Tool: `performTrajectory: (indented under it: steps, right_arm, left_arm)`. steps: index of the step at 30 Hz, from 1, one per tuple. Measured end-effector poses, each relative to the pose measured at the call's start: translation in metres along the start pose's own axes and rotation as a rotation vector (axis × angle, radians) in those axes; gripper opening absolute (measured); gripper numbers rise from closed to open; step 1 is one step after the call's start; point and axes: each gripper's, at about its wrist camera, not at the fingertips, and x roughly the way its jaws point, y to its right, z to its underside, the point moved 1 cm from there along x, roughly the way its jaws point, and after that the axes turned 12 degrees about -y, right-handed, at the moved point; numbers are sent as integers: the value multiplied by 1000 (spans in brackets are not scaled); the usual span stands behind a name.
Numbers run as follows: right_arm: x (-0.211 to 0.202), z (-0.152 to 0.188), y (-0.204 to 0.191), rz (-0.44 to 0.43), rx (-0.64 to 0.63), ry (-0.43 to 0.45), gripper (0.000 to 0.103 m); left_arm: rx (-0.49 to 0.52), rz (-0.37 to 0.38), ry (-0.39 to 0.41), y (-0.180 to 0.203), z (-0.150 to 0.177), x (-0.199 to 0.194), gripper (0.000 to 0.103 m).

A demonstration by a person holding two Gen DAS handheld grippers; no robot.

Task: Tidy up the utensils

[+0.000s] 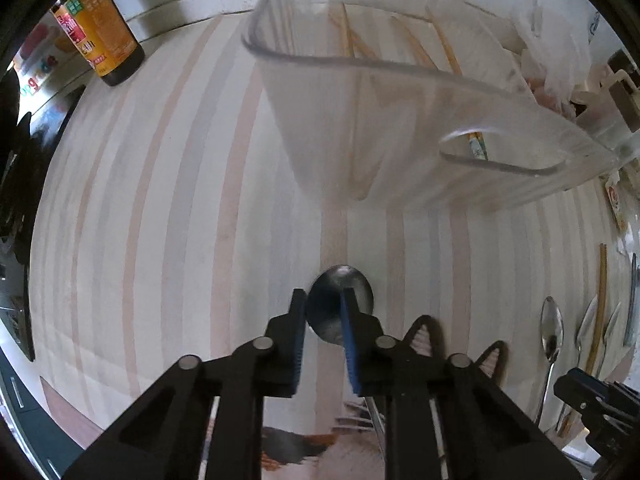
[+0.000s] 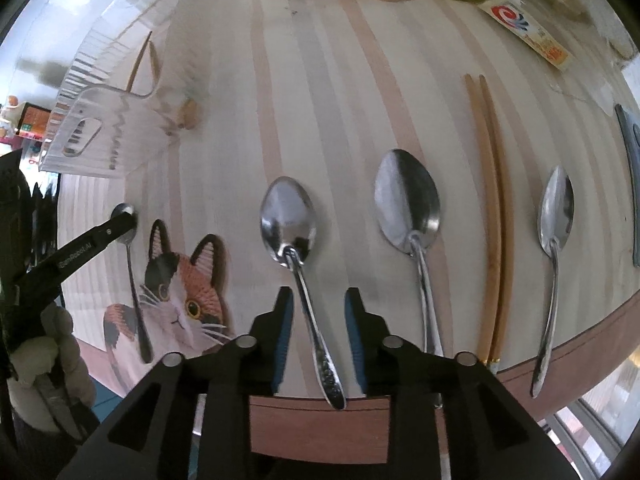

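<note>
My left gripper (image 1: 323, 304) is low over the striped table (image 1: 160, 220), its fingers (image 1: 297, 320) parted on either side of a spoon's bowl (image 1: 340, 280). They straddle the bowl without clamping it; the spoon lies flat on the table, its handle running back under the gripper and across the cat picture (image 2: 180, 292), as the right wrist view shows (image 2: 134, 276). Just beyond the spoon stands a clear plastic bin (image 1: 400, 132) with wooden chopsticks (image 1: 352, 40) lying inside. A brown sauce bottle (image 1: 100, 36) stands well apart from it at the far left.

My right gripper (image 2: 318, 308) hovers near the table's front edge, fingers (image 2: 284, 320) spread wide and gripping nothing. Between them runs the handle of a second spoon (image 2: 288, 216), bowl pointing away from me, handle end patterned. To its right lie a larger spoon (image 2: 406, 200), then a pair of chopsticks (image 2: 494, 200) side by side, then a slimmer spoon (image 2: 556, 208), all roughly parallel on the table. A dark flat utensil (image 2: 630, 160) lies at the far right edge; I cannot tell what it is. A printed packet (image 2: 528, 32) lies beyond the chopsticks.
</note>
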Motion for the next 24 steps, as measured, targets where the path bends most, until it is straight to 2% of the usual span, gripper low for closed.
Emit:
performTrajectory:
  steps: [5, 8, 9, 10, 11, 12, 24]
  right_arm:
    - [8, -7, -12, 26, -28, 0, 33]
    - [19, -11, -24, 88, -73, -8, 33]
    - [21, -10, -30, 112, -88, 7, 32]
    - [22, -10, -36, 152, -111, 19, 17]
    - [23, -9, -39, 187, -117, 26, 9]
    - [23, -10, -41, 197, -119, 34, 7]
    - [2, 2, -50, 125, -108, 83, 3]
  left_arm:
    - [4, 9, 25, -4, 14, -14, 3]
    - [-17, 14, 33, -8, 17, -19, 1]
    - [-22, 14, 37, -12, 29, -23, 1]
    - [-29, 11, 41, -14, 33, -26, 1]
    - [-33, 11, 47, -15, 38, -30, 0]
    - [-39, 13, 52, -18, 40, -33, 0]
    - [-85, -11, 132, -46, 59, -77, 0]
